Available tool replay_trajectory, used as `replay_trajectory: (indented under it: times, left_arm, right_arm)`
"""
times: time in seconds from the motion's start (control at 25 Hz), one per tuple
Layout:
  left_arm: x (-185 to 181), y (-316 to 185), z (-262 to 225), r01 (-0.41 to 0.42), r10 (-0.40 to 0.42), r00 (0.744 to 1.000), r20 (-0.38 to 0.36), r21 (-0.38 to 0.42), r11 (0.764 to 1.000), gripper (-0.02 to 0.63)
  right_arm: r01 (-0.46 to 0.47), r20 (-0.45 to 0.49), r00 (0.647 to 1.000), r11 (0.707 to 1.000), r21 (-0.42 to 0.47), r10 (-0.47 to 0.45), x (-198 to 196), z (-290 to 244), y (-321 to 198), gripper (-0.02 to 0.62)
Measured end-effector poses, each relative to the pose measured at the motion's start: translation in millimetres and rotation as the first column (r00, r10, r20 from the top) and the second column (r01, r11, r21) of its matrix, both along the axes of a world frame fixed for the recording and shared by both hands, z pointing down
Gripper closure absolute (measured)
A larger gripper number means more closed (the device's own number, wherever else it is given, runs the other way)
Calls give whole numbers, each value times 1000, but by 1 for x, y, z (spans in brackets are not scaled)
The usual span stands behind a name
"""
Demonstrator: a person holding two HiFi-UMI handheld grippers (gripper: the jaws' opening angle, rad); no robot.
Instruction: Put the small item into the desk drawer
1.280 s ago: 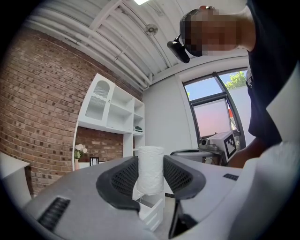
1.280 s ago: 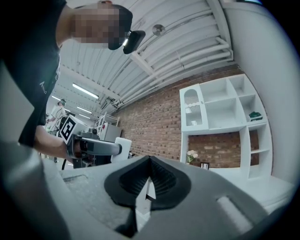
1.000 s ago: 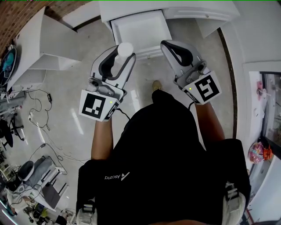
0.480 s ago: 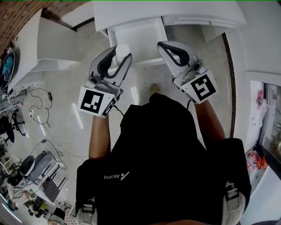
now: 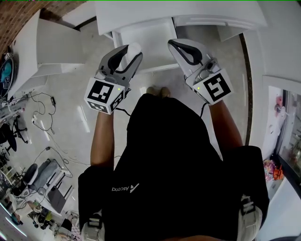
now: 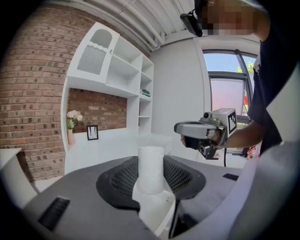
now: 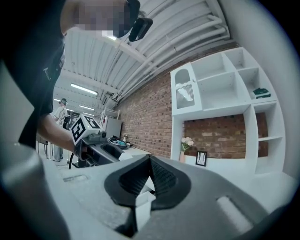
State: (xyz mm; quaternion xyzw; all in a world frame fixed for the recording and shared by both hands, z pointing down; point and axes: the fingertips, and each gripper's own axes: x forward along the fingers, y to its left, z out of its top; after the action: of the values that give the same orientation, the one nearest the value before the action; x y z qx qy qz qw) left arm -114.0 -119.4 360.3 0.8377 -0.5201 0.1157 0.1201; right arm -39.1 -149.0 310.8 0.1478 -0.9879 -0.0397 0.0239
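**Desk:** Where is the small item?

**Operator:** I have it in the left gripper (image 5: 130, 56). It is a small white cylinder (image 5: 134, 47), standing upright between the pads, which press on it from both sides. In my left gripper view it sits dead centre in the jaws, and its top rises past the pads.

**Desk:** And against the furniture?

**Operator:** From the head view the cylinder lies over the front left corner of the drawer (image 5: 149, 33). It is carried in the air, and I cannot tell how high above it. The drawer stands open under the edge of the white desk (image 5: 188, 12).

**Desk:** The other tongs?

**Operator:** The right gripper (image 5: 181, 48) has its jaws drawn together with the tips meeting and nothing between them. I see it by the drawer's front right corner, about level with the left one and apart from it.

**Desk:** Anything else around?

**Operator:** Past the cylinder my left gripper view catches the right gripper with its marker cube. Behind that is a white shelf unit (image 6: 117, 70) against a brick wall (image 6: 33, 93), and a vase of flowers (image 6: 71, 123) and a small picture frame (image 6: 92, 132) stand on its counter. Looking down, the person's black shirt (image 5: 174, 155) fills the lower half. The shoe tips (image 5: 157, 90) show on the pale floor just short of the drawer's front edge, and cables (image 5: 42, 101) trail at the left.
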Motion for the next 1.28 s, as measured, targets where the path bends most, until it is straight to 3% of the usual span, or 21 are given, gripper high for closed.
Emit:
replay_trajectory:
  times: [0.28,0.52,0.84,1.28]
  left_arm:
    - [-1,-19,48,-62,65,998,19,-133,989,443]
    - [-9,-34,95,-92,106,994,38,-271,958,443]
    - [-9,-38,161,-131,169,985,48,-441,888,443]
    - [-16,-47,236,-157,218,975,31,-600,785,443]
  right_arm:
    - [-36,-55,998,998,-49,34,-5,20,-13,595]
    - [-77,-79,994,994,-82,71,-9,34,-26,595]
    - [-114,-116,988,988,-100,102,-9,57,-34,595]
    - [-162,-150,978,979,-121,143,-15,79,-55,595]
